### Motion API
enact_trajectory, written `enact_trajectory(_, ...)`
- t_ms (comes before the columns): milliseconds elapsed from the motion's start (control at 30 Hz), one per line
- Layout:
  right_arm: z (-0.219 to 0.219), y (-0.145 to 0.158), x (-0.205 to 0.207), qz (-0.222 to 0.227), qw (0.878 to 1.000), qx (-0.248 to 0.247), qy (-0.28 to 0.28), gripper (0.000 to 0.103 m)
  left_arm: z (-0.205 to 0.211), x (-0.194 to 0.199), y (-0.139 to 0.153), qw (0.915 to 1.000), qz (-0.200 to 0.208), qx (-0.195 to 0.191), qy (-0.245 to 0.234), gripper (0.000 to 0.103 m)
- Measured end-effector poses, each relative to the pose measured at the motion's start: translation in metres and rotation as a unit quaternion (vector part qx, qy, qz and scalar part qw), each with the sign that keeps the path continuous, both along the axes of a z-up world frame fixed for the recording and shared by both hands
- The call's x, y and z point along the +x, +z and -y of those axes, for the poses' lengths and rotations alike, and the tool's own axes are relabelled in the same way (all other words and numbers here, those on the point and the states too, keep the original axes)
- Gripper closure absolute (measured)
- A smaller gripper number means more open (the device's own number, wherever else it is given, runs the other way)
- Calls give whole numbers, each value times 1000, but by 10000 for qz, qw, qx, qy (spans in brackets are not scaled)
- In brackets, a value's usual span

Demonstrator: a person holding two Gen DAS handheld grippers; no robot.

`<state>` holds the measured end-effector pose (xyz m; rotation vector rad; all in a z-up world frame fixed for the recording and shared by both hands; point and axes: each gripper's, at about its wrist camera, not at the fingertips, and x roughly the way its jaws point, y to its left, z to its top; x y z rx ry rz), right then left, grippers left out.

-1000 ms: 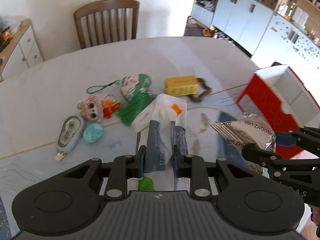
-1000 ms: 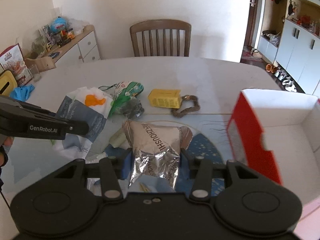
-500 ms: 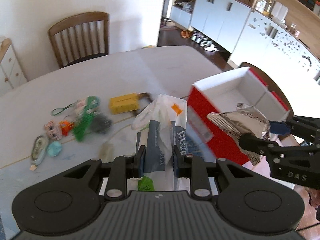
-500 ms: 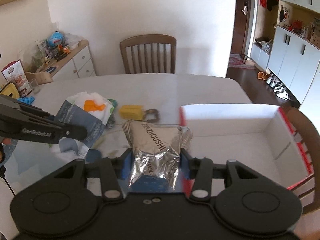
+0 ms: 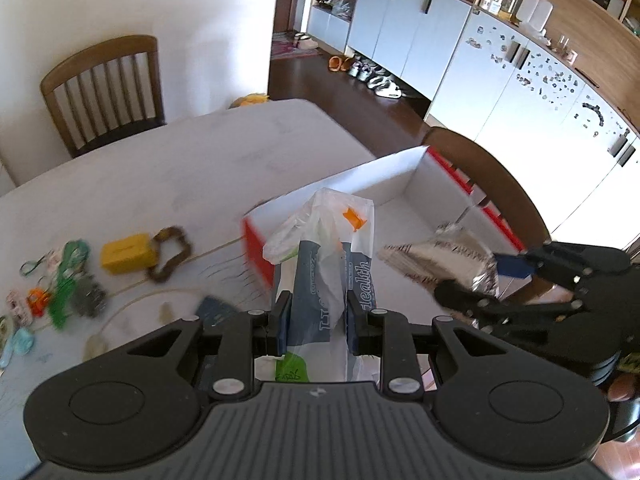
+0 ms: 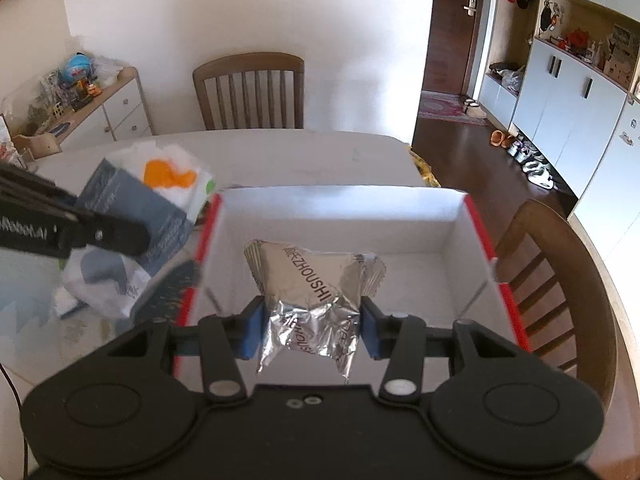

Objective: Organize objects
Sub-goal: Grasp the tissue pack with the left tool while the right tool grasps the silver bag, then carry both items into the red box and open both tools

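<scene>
My left gripper (image 5: 318,314) is shut on a plastic bag (image 5: 332,248) with grey-blue print and an orange mark, held in the air at the near left corner of the red box (image 5: 408,196). The same bag (image 6: 136,204) shows at the left of the right wrist view, beside the box's left wall. My right gripper (image 6: 310,328) is shut on a crinkled silver foil packet (image 6: 316,284) and hangs over the box's white inside (image 6: 340,224). The foil packet (image 5: 444,258) also appears at the right of the left wrist view, over the box.
On the white table (image 5: 168,168) to the left lie a yellow box (image 5: 126,254), a brown loop (image 5: 170,254), green tangled items (image 5: 66,280) and small toys (image 5: 24,308). A wooden chair (image 6: 556,280) stands by the box's right side, another chair (image 6: 250,90) at the far side.
Both grippers have swung right, away from the pile of small objects, carrying the bag and the foil packet. The red box has come under the right gripper and beside the left one.
</scene>
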<state>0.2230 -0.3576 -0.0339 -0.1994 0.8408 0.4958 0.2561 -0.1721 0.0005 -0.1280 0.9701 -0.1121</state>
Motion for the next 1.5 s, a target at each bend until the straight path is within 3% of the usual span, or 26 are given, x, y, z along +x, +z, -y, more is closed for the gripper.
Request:
enact_trajectory(333,35,-29,30,-103,9994,-335,38,56,56,57,-25,9989,-473,73,8,78)
enact_trajectory(633,27,-60,45,-461,9940,-818,570,56,86,89,-76,9931,-1064,497,-76,78)
enact_trajectory(900,18,-86,65,-794,9868,-1073,921,56,94,103,-112,9876,-1355,792,-74,78)
enact_trajectory(1167,10,-104,70,-1212,9776,-1277,1157,55,95,109,-133,9830,-1695,696,-102,78)
enact_trajectory(1500,9,-101,63,-1239,9764,-1224,1275,47,90,113,-142,9801,-1902,572,2,75)
